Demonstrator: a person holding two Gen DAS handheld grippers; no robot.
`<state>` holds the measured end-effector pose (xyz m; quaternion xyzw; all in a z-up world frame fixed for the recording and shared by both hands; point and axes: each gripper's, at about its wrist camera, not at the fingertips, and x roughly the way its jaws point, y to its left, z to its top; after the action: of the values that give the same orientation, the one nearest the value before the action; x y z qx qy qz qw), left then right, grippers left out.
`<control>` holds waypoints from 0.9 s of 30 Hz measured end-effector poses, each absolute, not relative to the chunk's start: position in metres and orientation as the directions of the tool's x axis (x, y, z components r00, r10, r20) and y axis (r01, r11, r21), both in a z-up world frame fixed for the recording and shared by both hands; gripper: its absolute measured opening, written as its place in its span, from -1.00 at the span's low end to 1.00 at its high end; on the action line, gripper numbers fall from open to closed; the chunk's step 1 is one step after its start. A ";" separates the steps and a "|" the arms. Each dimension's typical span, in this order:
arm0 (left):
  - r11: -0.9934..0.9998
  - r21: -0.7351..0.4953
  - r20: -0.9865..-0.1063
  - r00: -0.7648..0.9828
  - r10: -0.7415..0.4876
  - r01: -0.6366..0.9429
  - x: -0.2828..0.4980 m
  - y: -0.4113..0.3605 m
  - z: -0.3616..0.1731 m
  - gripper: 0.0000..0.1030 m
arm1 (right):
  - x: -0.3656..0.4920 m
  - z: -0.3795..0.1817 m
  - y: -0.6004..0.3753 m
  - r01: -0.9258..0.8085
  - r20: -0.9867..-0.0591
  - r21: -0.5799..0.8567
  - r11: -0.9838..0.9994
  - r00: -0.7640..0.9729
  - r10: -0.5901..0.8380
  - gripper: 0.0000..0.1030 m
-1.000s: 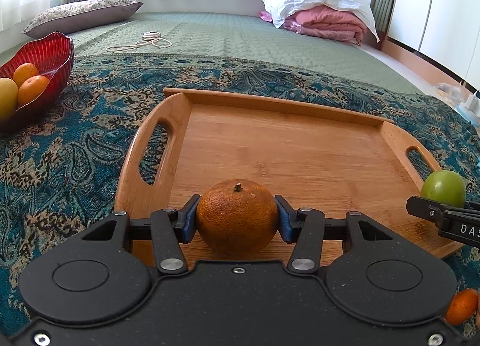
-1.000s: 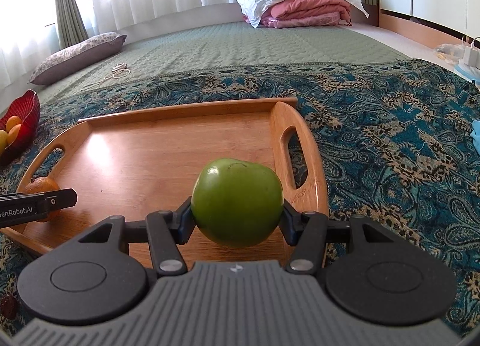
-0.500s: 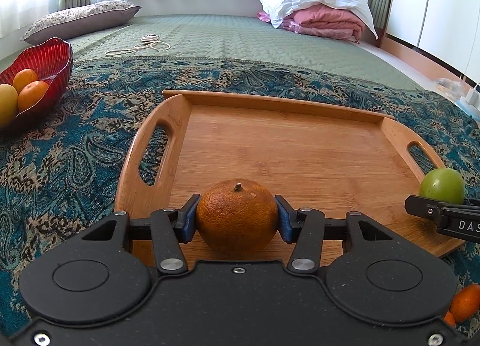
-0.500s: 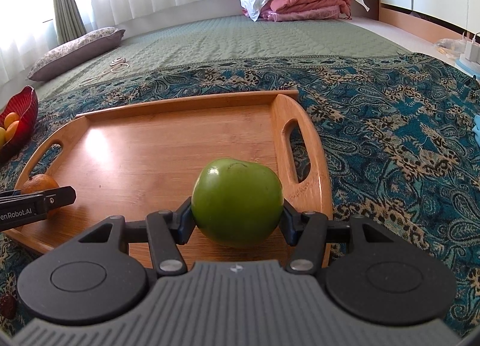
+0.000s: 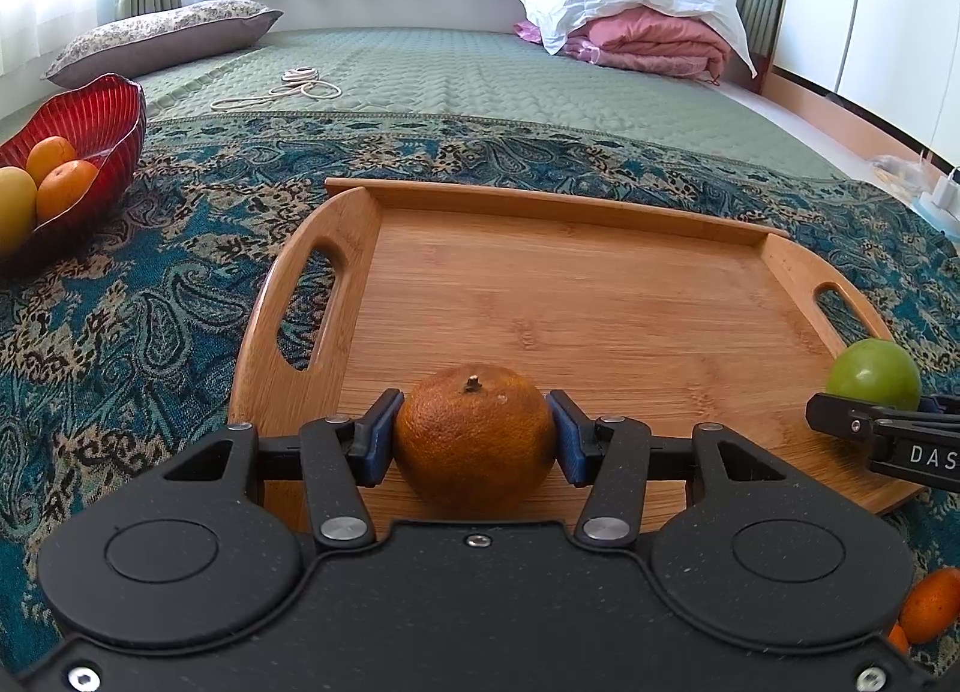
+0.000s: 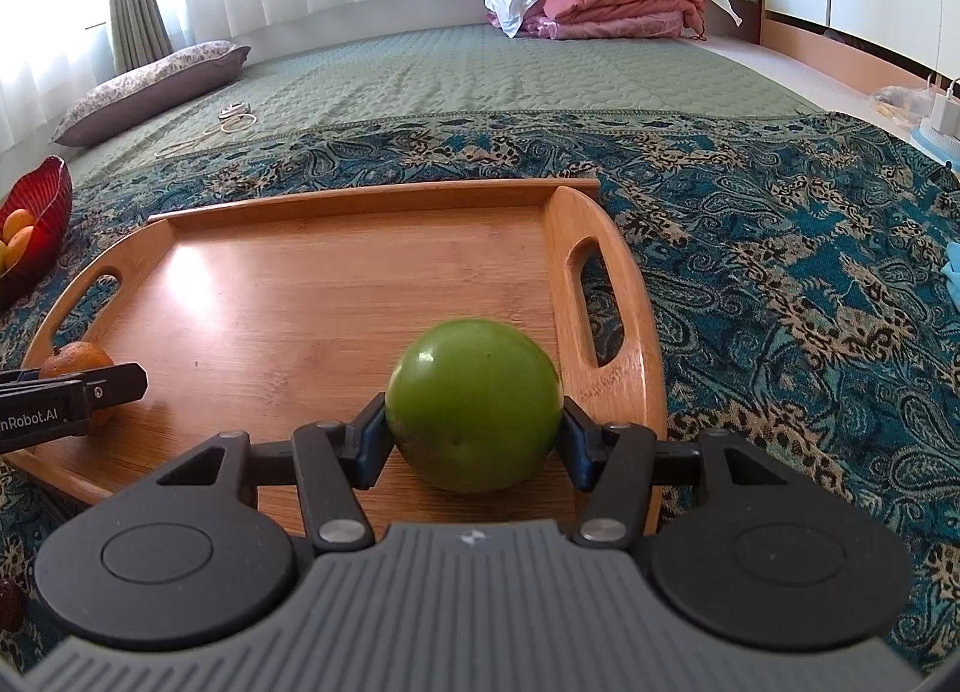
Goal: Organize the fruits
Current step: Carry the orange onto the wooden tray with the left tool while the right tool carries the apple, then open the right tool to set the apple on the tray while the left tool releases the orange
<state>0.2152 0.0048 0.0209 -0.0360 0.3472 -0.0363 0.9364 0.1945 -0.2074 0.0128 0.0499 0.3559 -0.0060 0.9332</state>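
Observation:
My left gripper is shut on an orange mandarin at the near left part of the wooden tray. My right gripper is shut on a green apple at the near right part of the tray, beside its right handle. The apple and the right gripper show at the right edge of the left wrist view. The mandarin and the left gripper show at the left edge of the right wrist view. I cannot tell whether either fruit touches the tray floor.
A red bowl with several fruits sits on the patterned blanket to the left. A loose orange fruit lies near the tray's near right corner. A cord, a pillow and folded bedding lie further back.
Both grippers have sunk slightly towards the tray with their fruits still held. The tray sits a little higher in both views.

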 end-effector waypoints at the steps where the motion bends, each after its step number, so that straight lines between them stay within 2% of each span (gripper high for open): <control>1: 0.995 -0.093 -0.648 0.756 -0.094 0.044 0.215 0.006 0.021 -0.04 | 0.194 0.013 -0.208 0.048 -0.665 0.091 0.995 0.746 0.025 0.16; 5: 0.995 -0.083 -0.632 0.769 -0.096 0.055 0.210 0.005 0.025 -0.02 | 0.192 0.013 -0.209 0.053 -0.669 0.099 0.994 0.743 0.027 0.21; 9: 0.996 -0.073 -0.622 0.778 -0.091 0.059 0.206 0.004 0.029 0.17 | 0.189 0.014 -0.209 0.051 -0.667 0.103 0.993 0.745 0.030 0.26; 11: 0.996 -0.068 -0.620 0.780 -0.089 0.059 0.203 0.004 0.031 0.25 | 0.185 0.016 -0.209 0.048 -0.659 0.102 0.994 0.752 0.031 0.38; 16: 0.996 -0.060 -0.608 0.789 -0.092 0.070 0.194 0.004 0.034 0.51 | 0.176 0.023 -0.204 0.029 -0.637 0.069 0.997 0.771 0.022 0.46; 27: 0.994 -0.060 -0.570 0.814 -0.111 0.094 0.161 0.007 0.045 0.79 | 0.149 0.033 -0.202 0.005 -0.595 0.080 0.997 0.803 0.044 0.63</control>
<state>0.1611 0.0069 0.0452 -0.0146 0.2999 -0.0539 0.9524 0.1493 -0.2019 0.0333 0.0388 0.3139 0.0101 0.9486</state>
